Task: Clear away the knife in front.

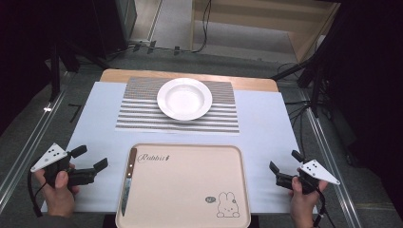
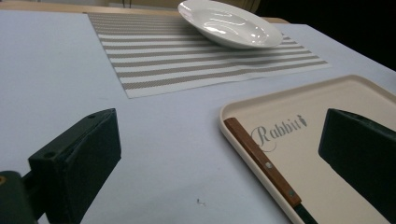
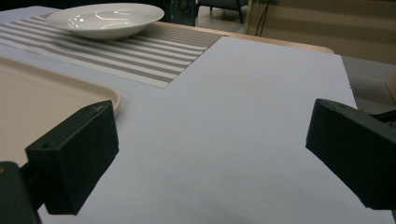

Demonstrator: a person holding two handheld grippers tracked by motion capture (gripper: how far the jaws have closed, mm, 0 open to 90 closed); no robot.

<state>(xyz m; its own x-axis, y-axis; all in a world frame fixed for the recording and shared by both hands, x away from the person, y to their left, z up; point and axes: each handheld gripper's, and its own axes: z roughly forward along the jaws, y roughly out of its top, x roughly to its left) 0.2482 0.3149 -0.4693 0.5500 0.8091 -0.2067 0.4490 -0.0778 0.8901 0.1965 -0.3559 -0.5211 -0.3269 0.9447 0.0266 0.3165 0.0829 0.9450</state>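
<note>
A beige tray [image 1: 190, 190] printed with "Rabbit" and a bunny lies at the near middle of the table. Along its left rim rests a knife [image 1: 128, 181] with a brown wooden handle [image 2: 261, 161], blade toward me. A white bowl-like plate [image 1: 184, 98] [image 2: 229, 23] [image 3: 105, 19] stands on a striped placemat [image 1: 142, 111] farther back. My left gripper [image 1: 90, 159] [image 2: 219, 158] is held open left of the tray, nothing between its jaws. My right gripper [image 1: 285, 160] [image 3: 212, 156] is open too, right of the tray [image 3: 56, 98], over bare cloth.
A pale blue-white cloth [image 1: 266, 128] covers the wooden table. Dark stands and cables line both sides of the table, and metal rails run along the floor at left and right.
</note>
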